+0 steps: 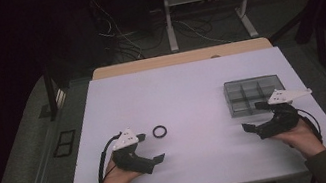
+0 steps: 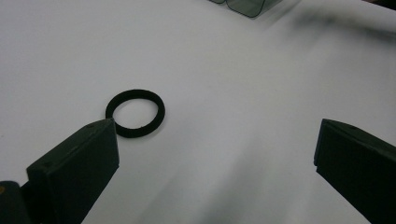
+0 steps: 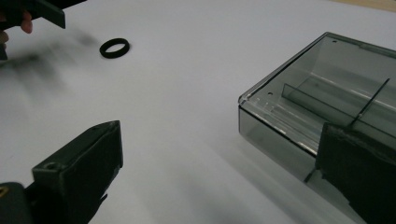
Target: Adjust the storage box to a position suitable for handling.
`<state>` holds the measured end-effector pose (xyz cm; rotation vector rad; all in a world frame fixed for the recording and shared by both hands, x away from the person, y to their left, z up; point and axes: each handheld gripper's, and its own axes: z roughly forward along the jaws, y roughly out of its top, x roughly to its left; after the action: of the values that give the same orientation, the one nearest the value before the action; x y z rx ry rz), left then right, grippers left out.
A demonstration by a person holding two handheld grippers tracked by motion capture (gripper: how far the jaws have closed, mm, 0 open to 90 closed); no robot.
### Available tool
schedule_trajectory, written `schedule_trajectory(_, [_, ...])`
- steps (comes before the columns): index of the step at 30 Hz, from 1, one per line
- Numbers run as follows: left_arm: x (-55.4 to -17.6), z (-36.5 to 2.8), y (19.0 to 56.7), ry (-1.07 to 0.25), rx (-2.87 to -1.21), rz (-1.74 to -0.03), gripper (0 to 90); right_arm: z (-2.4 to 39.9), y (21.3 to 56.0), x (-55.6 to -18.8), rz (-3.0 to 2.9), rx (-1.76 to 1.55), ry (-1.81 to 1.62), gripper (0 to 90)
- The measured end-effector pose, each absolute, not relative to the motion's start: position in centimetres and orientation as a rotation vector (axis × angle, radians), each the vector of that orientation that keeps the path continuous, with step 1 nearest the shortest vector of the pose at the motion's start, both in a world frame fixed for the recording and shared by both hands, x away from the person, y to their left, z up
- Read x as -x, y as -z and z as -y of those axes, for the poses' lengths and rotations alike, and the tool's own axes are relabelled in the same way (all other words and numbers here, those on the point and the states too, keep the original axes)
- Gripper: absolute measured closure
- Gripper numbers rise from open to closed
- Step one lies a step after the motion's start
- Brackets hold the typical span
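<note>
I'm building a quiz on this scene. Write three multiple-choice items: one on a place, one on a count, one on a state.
1. Where does the ring lie?
A. inside the box
B. on the table, near the left gripper
C. between the right gripper's jaws

2. How many rings are on the table?
A. one
B. two
C. three

3. How do the left gripper's jaws stand?
A. shut on the ring
B. shut on nothing
C. open, holding nothing

Key: 1 B, since the ring rests on the sheet just ahead of the left gripper, far from the box. 2 A, as the high view shows a single black ring. 3 C, as the left gripper view shows a wide gap between the jaws.
</note>
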<state>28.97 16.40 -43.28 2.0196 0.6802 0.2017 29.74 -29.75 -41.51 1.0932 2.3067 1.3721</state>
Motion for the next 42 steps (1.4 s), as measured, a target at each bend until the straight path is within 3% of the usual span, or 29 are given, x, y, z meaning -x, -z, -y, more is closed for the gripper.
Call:
schedule_trajectory(33, [-29.0,-16.4,43.4,-0.202,-2.017,-0.687,0.0,30.9,39.8,-33.8,-2.268,-1.129,-1.348,0.5])
schedule_trajectory(35, [-29.0,-16.4,43.5,-0.199,-2.020,-0.687,0.0,31.0,39.7,-34.4,-2.269,-1.136,-1.337,5.1])
schedule_trajectory(42, [-29.0,-16.4,43.5,-0.196,-2.013,-0.687,0.0,31.4,39.4,-35.7,-2.257,-1.149,-1.327,6.6])
